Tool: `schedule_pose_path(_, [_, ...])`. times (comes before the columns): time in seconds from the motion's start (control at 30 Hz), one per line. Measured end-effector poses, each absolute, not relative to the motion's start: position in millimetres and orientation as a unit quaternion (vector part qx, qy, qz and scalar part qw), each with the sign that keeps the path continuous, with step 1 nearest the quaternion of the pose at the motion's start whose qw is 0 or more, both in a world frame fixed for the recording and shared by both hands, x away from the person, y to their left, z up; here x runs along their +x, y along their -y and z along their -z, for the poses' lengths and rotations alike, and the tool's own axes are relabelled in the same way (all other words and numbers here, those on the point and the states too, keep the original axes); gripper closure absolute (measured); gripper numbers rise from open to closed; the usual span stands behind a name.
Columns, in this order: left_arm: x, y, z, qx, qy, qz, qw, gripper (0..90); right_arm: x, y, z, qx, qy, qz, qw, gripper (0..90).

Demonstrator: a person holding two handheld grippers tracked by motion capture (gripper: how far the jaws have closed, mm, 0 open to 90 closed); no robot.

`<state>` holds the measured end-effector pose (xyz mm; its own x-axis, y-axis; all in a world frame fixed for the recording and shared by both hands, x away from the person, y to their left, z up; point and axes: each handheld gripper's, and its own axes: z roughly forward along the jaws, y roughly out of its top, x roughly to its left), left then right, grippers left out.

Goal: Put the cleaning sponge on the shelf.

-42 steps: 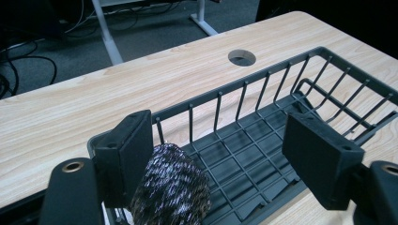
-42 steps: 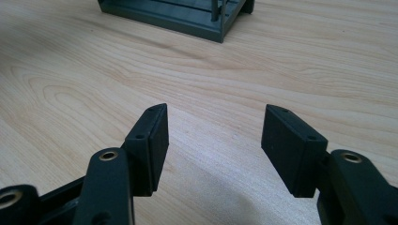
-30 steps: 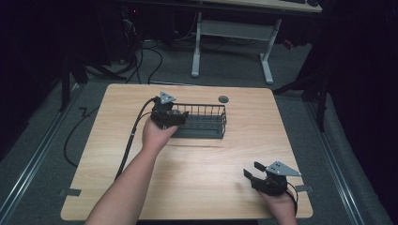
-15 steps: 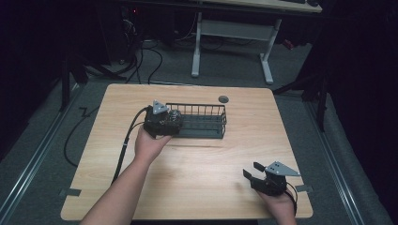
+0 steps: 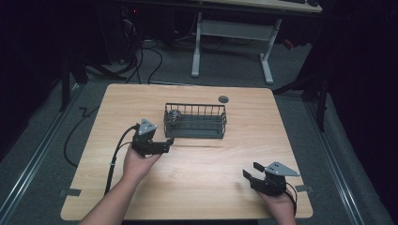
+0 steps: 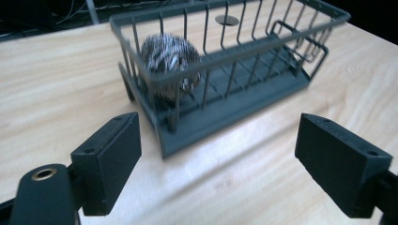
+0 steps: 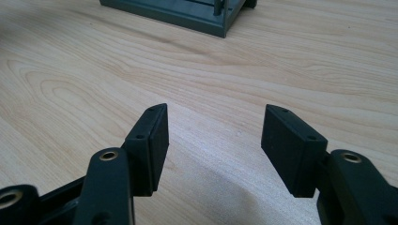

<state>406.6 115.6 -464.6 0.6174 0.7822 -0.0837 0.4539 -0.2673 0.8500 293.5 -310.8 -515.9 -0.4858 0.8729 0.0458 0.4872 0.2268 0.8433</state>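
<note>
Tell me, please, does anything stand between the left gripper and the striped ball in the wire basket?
Yes. The basket's near end wall of upright wires stands between the open left gripper and the striped ball. The basket's top is open, so nothing visible blocks it from above.

A dark wire basket (image 5: 202,128) stands on a light wooden table (image 5: 197,187), its long side running across the tabletop, slightly toward the far edge. Inside the basket, at its left end, a small ball with a mottled black-and-white pattern (image 6: 169,61) rests on the slatted floor against the bars. Just beyond the basket's far right corner a round grey grommet (image 5: 223,99) is set into the wood. Well behind the basket, off the table, a desk frame with white legs (image 5: 234,29) stands on grey carpet, and to the left of that frame dark cables (image 5: 155,56) trail across the floor.
</note>
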Motion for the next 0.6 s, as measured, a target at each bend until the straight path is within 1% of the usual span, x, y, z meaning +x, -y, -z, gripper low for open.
schedule_pose_path(0.1, [397,-123,470,0.778,-0.396,-0.180,0.453,15.2,293,310,516,0.454,-0.750,-0.425,0.226,42.0])
schedule_pose_path(0.13, [386,-132,477,0.783,-0.394,-0.177,0.448,15.3,293,310,516,0.455,-0.750,-0.424,0.226,42.1])
schedule_pose_path(0.17, [386,-132,477,0.783,-0.394,-0.177,0.448,15.2,293,310,516,0.455,-0.750,-0.424,0.226,42.1])
schedule_pose_path(0.2, [375,-142,485,0.788,-0.393,-0.173,0.442,15.2,292,310,516,0.456,-0.748,-0.425,0.226,42.1])
schedule_pose_path(0.23, [375,-142,485,0.788,-0.393,-0.173,0.442,15.2,292,310,516,0.456,-0.748,-0.425,0.226,42.1])
schedule_pose_path(0.27, [364,-154,493,0.790,-0.395,-0.165,0.439,15.3,292,310,516,0.455,-0.749,-0.425,0.228,42.1])
schedule_pose_path(0.3, [364,-154,493,0.790,-0.395,-0.165,0.439,15.2,292,310,516,0.455,-0.749,-0.425,0.228,42.1])
schedule_pose_path(0.37, [352,-166,502,0.791,-0.400,-0.157,0.435,15.3,291,310,516,0.455,-0.749,-0.424,0.229,42.1])
schedule_pose_path(0.4, [337,-177,514,0.793,-0.403,-0.159,0.429,15.3,291,311,516,0.456,-0.748,-0.423,0.230,42.1])
schedule_pose_path(0.43, [337,-177,514,0.793,-0.403,-0.159,0.429,15.2,291,311,516,0.456,-0.748,-0.423,0.230,42.1])
schedule_pose_path(0.47, [321,-185,529,0.799,-0.402,-0.176,0.411,15.3,290,311,516,0.459,-0.747,-0.423,0.230,42.1])
schedule_pose_path(0.5, [321,-185,529,0.799,-0.402,-0.176,0.411,15.3,289,312,515,0.460,-0.745,-0.424,0.231,42.1])
schedule_pose_path(0.53, [317,-187,528,0.817,-0.391,-0.173,0.386,14.5,289,312,515,0.463,-0.744,-0.424,0.230,42.1])
schedule_pose_path(0.6, [316,-189,522,0.813,-0.385,-0.196,0.391,15.2,288,313,514,0.465,-0.740,-0.425,0.235,42.1])
